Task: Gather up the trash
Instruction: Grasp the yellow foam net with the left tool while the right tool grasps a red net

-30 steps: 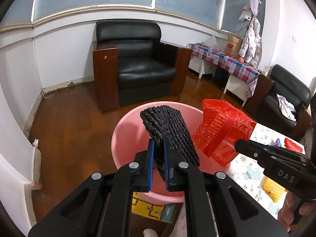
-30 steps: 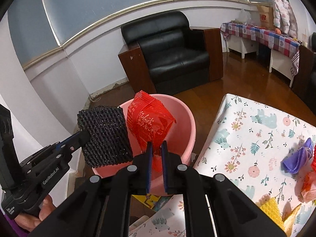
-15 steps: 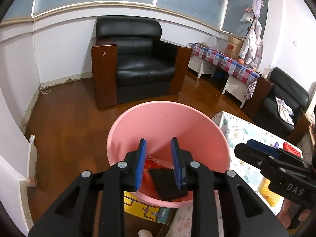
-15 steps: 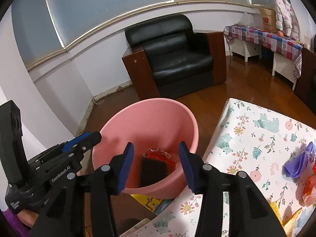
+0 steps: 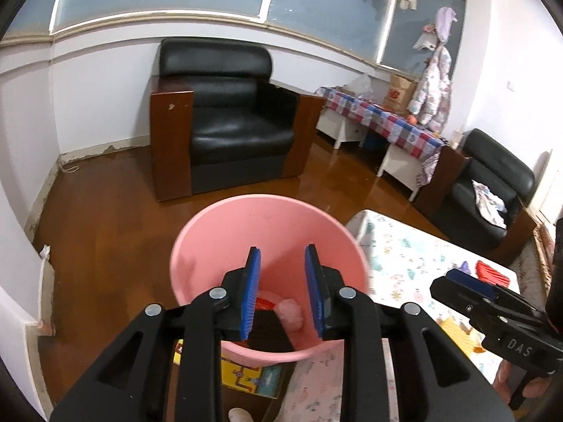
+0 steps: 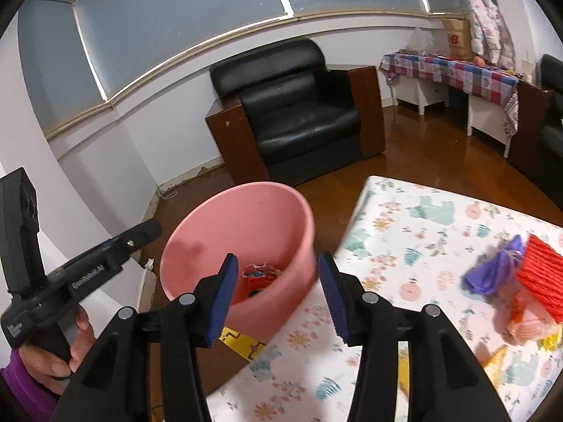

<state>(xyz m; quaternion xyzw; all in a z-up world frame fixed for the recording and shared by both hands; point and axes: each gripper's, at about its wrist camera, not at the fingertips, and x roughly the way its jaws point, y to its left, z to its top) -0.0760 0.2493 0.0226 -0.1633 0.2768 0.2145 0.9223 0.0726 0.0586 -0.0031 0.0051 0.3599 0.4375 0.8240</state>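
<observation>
Tongs first: my left tongs [image 5: 282, 274] stood spread over the pink bin [image 5: 211, 242], gripping nothing, and my right tongs [image 6: 278, 277] were spread too, over the bin's edge and the bench [image 6: 404, 211]. Down in the bin lay red and black trash [image 5: 267, 320]. Farther right on the bench sat a purple scrap [image 6: 492, 267] and a red piece [image 6: 538, 274].

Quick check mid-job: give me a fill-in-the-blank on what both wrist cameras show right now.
1. Both grippers, left gripper and right gripper, are ____ and hold nothing.
2. The trash already dropped lies inside the ____ bucket.
3. The purple wrapper lies on the floral ____.
4. Behind the bucket stands a black ____.

Missing words: open; pink; tablecloth; armchair.
</observation>
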